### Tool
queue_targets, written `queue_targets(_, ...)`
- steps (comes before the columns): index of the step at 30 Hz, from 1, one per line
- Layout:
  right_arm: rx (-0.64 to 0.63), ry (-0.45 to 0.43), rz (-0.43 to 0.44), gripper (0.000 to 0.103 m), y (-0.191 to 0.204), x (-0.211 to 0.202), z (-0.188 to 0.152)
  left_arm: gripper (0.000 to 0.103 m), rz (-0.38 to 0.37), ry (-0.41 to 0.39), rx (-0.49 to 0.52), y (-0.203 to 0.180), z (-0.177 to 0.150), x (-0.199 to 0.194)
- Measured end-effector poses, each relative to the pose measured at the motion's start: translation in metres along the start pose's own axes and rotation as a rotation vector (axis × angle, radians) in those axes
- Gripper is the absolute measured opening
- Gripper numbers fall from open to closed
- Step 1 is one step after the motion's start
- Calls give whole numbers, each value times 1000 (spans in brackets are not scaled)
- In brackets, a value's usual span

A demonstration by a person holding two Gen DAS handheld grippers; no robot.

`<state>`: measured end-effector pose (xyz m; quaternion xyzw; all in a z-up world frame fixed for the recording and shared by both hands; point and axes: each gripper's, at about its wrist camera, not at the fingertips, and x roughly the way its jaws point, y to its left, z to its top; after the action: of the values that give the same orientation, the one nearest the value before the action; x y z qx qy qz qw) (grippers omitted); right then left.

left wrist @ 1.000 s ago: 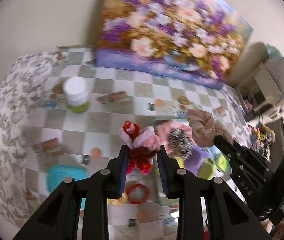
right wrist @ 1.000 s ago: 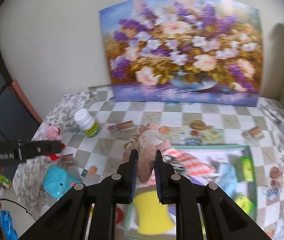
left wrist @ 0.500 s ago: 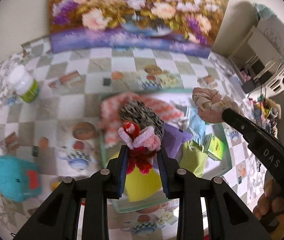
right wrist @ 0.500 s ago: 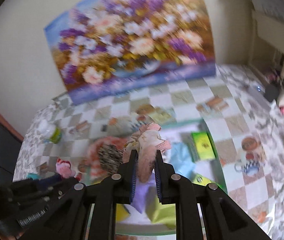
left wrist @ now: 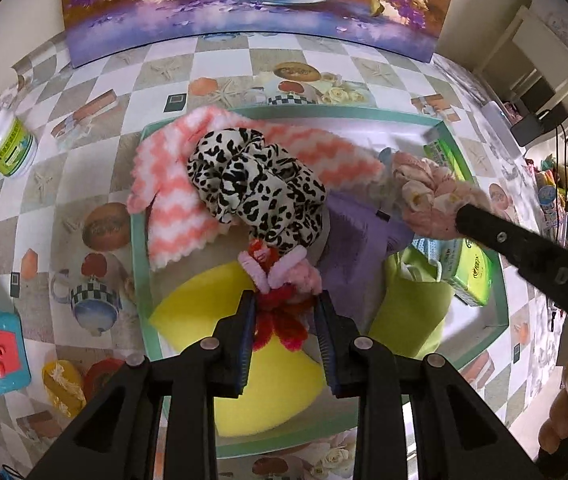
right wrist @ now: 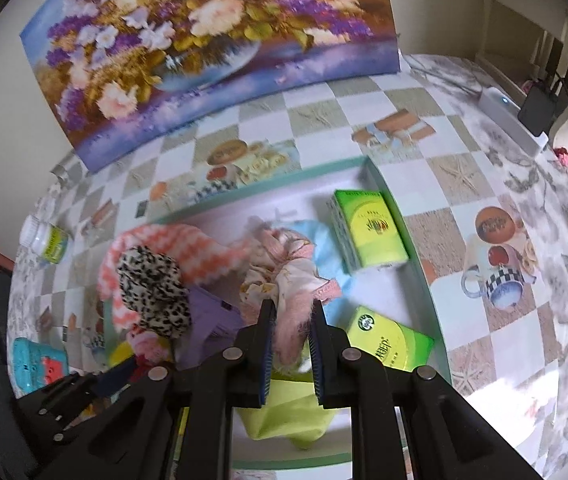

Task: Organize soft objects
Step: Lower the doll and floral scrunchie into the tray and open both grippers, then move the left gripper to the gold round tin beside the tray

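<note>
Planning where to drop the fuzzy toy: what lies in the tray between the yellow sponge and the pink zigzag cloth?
In the left wrist view, only the leopard-print scrunchie.

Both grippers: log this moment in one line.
left gripper: shut on red-pink plush toy | right gripper: shut on pink scrunchie | both above green tray

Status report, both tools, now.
Left tool shut on red-pink plush toy. Right tool shut on pink scrunchie. Both over tray, already crowded.

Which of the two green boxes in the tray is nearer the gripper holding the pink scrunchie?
The green box beside the right gripper, at the tray's near end. The other green box lies further back, by the tray's far corner.
</note>
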<state>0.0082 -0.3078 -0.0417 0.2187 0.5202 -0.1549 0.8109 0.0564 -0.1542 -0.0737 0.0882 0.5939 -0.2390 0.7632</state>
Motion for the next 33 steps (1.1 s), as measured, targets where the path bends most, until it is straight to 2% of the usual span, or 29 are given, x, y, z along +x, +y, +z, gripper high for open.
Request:
queue_targets(5,-11,31,-36,20,3,6,-2,34,-27,4,-12,6,3,-2)
queue_targets(6,-16,30,-40,20,4,5,-2,41,-34,5,-17,7,4,-4)
queue_targets(7,-23,29,-48,20,6,4,-2,53,-37,6,-24,9,4,-5)
queue_targets(10,-38,20,-73,36,11,-2,-1,58,-43,-9,-41,12,6,-12)
queue_targets(12,-36,11,-93,57,12,-7,0,61,-46,-27,-46,15,8,-19)
queue_targets(16,-25,3,-106,64,13,-13,0,73,-24,-57,-54,23,12,-30)
queue_targets(18,-30,7,-121,73,15,-14,0,78,7,-65,-64,30,14,-32)
queue_targets(19,-36,14,-131,74,16,-13,-1,83,20,-66,-72,33,15,-32)
queue_targets(22,-40,18,-137,83,18,-11,-2,84,55,-65,-84,44,16,-31)
queue_targets(26,-62,9,-165,103,22,-8,-3,93,121,-86,-98,55,19,-31)
queue_targets(29,-63,0,-167,103,23,-9,-3,93,165,-109,-101,62,21,-35)
queue_targets(33,-54,-3,-153,103,24,-10,-3,93,168,-115,-109,68,22,-38)
